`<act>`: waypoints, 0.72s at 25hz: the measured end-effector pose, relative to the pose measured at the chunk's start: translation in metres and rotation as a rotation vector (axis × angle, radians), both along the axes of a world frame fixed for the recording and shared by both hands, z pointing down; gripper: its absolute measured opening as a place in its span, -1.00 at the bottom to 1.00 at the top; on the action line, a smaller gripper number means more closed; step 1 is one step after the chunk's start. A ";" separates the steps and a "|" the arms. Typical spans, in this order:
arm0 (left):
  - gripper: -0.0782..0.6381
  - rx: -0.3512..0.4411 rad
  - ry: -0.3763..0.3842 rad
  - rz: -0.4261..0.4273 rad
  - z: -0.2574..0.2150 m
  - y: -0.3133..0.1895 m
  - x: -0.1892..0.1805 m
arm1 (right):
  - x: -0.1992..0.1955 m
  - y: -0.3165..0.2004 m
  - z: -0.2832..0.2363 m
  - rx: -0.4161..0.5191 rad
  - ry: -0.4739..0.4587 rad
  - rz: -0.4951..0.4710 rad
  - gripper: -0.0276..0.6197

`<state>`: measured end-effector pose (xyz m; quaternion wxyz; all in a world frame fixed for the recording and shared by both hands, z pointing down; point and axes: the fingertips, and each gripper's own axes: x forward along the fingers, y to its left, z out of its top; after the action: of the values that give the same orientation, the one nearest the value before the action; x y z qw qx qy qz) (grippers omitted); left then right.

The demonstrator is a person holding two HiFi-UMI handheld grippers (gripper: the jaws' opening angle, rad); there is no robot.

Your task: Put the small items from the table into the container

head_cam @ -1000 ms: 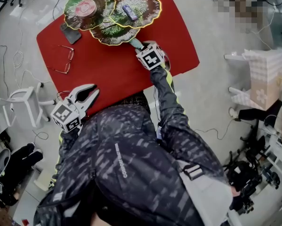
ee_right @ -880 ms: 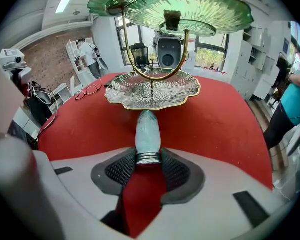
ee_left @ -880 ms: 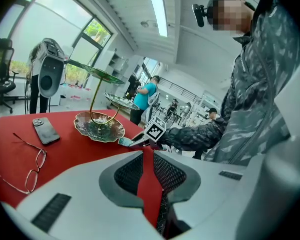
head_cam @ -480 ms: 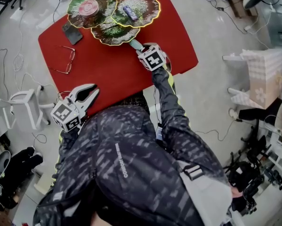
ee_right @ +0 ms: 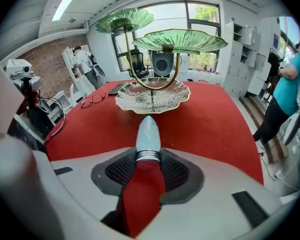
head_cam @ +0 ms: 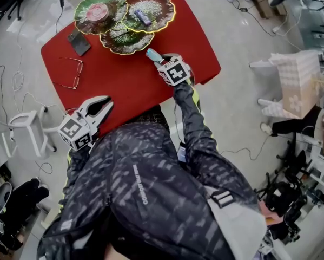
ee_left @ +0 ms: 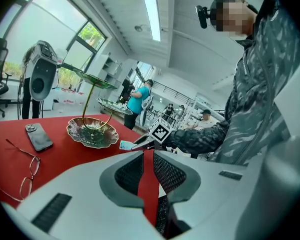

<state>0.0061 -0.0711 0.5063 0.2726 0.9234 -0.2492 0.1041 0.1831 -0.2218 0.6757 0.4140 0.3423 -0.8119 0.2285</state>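
Note:
A pale blue bulb (ee_right: 147, 133) with a silver screw base sticks out from my right gripper (ee_right: 148, 160), whose pads are shut on that base. In the head view the bulb (head_cam: 152, 53) hangs over the red table (head_cam: 124, 80), just short of the lowest dish (head_cam: 125, 39) of a three-dish leaf-shaped stand (ee_right: 153, 95). My left gripper (head_cam: 106, 103) hovers at the table's near left edge, shut and holding nothing (ee_left: 147, 156). A round pink item (head_cam: 98, 12) lies in the left dish, and a small bluish item (head_cam: 143, 17) in the right one.
A dark phone (head_cam: 79, 42) and a pair of glasses (head_cam: 70, 73) lie on the table's left part. White chairs, cables and boxes stand on the floor around the table. Other people are visible far off in the room.
My right gripper has risen a little with the bulb and drawn slightly back from the lowest dish's rim. The left gripper has kept still.

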 end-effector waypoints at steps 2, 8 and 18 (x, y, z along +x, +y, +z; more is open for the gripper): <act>-0.63 0.008 0.007 0.006 -0.002 0.001 0.001 | 0.001 0.003 -0.005 0.011 0.000 0.000 -0.44; -0.63 0.025 0.041 0.012 -0.006 0.002 0.003 | 0.008 0.015 -0.024 0.021 0.012 0.013 -0.44; -0.63 0.060 0.087 0.017 -0.017 0.007 0.000 | 0.001 0.023 -0.071 0.092 -0.018 0.029 -0.44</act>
<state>0.0065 -0.0637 0.4889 0.2545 0.9369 -0.2323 0.0585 0.1838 -0.1990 0.6050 0.3872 0.3707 -0.8201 0.2000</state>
